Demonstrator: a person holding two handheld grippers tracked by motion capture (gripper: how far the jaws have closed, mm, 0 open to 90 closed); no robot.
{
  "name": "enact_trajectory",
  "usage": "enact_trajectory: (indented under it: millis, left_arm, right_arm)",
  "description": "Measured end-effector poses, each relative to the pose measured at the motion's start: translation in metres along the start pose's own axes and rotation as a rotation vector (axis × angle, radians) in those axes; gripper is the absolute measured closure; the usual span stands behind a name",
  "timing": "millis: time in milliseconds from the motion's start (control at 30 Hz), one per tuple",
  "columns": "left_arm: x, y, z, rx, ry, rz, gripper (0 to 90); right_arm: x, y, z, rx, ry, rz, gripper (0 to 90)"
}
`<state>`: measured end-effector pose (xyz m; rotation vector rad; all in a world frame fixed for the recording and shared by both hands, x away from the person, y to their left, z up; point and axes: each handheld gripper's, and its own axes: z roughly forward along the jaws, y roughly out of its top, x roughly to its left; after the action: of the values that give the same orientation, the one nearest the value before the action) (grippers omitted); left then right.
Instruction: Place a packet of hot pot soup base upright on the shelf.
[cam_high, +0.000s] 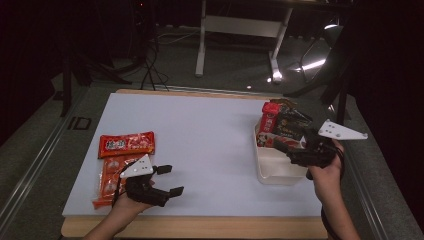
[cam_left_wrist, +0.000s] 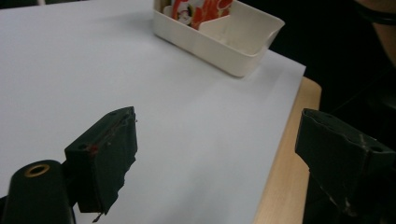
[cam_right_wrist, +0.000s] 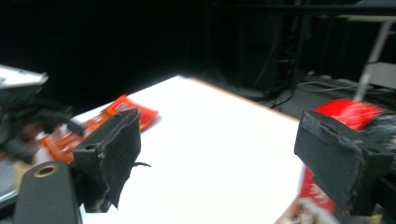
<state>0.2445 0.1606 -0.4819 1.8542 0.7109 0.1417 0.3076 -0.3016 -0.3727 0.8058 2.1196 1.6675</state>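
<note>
Landmark was the cream bin (cam_high: 274, 172) at the right side of the white board (cam_high: 200, 135). It held upright snack packs (cam_high: 282, 127) at its far end, a red one and a dark one, near end bare. Right gripper (cam_high: 287, 150) hovered over the bin's near half, just beside the packs, jaws spread wide, nothing between them. Right gripper view: fingers (cam_right_wrist: 112, 154) apart, a red pack (cam_right_wrist: 348, 114) behind the right one, no contact visible. Left gripper (cam_high: 167, 181) sat well left of the bin near the board's front edge, jaws spread and empty. Two orange-red snack packs (cam_high: 125, 145) lay flat on the board just beyond it, far from the bin.
</note>
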Motion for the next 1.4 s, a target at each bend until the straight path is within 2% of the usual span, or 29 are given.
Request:
enact_trajectory:
  millis: [100, 300, 433, 567, 633, 767, 800, 867, 933, 1067, 1167, 1300, 1367, 1400]
  left_arm:
    - [0.006, 0.002, -0.011, -0.001, 0.036, -0.001, 16.8]
    - [0.024, 0.003, -0.038, -0.012, 0.1, -0.033, 34.5]
    - [0.034, 0.001, -0.058, -0.023, 0.184, -0.048, 41.9]
    - [0.044, -0.002, -0.075, -0.034, 0.232, -0.064, 53.7]
    - [0.048, -0.003, -0.084, -0.033, 0.269, -0.068, 59.3]
    - [0.056, -0.007, -0.096, -0.032, 0.303, -0.099, 70.0]
    - [0.06, -0.01, -0.101, -0.011, 0.33, -0.111, 71.5]
    - [0.064, -0.014, -0.105, -0.002, 0.359, -0.118, 75.5]
    - [0.071, -0.019, -0.111, 0.019, 0.397, -0.142, 78.6]
    - [0.082, -0.029, -0.121, 0.052, 0.457, -0.157, 88.8]
    - [0.091, -0.039, -0.125, 0.092, 0.506, -0.167, 90.0]
    - [0.105, -0.055, -0.125, 0.161, 0.551, -0.231, 90.0]
    - [0.107, -0.058, -0.125, 0.175, 0.559, -0.239, 90.0]
    - [0.111, -0.064, -0.125, 0.188, 0.569, -0.26, 90.0]
  right_arm:
    - [0.012, -0.005, 0.002, 0.012, 0.03, -0.017, 14.8]
    - [0.027, -0.013, 0.002, 0.011, 0.065, -0.018, 14.9]
    - [0.033, -0.019, 0.003, 0.021, 0.083, -0.011, 14.8]
    - [0.04, -0.025, 0.003, 0.032, 0.096, -0.005, 14.8]
    - [0.043, -0.027, 0.003, 0.032, 0.098, -0.006, 14.9]
    - [0.047, -0.031, 0.002, 0.026, 0.1, -0.007, 15.2]
    - [0.047, -0.032, 0.002, 0.027, 0.098, -0.012, 15.8]
    - [0.048, -0.037, 0.001, 0.023, 0.106, 0.005, 16.0]
    - [0.049, -0.04, 0.001, 0.035, 0.104, 0.009, 16.0]
    - [0.051, -0.05, 0.001, 0.055, 0.112, 0.03, 16.0]
    - [0.052, -0.056, 0.0, 0.055, 0.121, 0.038, 16.0]
    - [0.054, -0.059, -0.002, 0.05, 0.129, 0.036, 16.0]
    - [0.054, -0.06, -0.002, 0.053, 0.127, 0.03, 16.0]
    - [0.055, -0.06, -0.001, 0.055, 0.125, 0.028, 16.0]
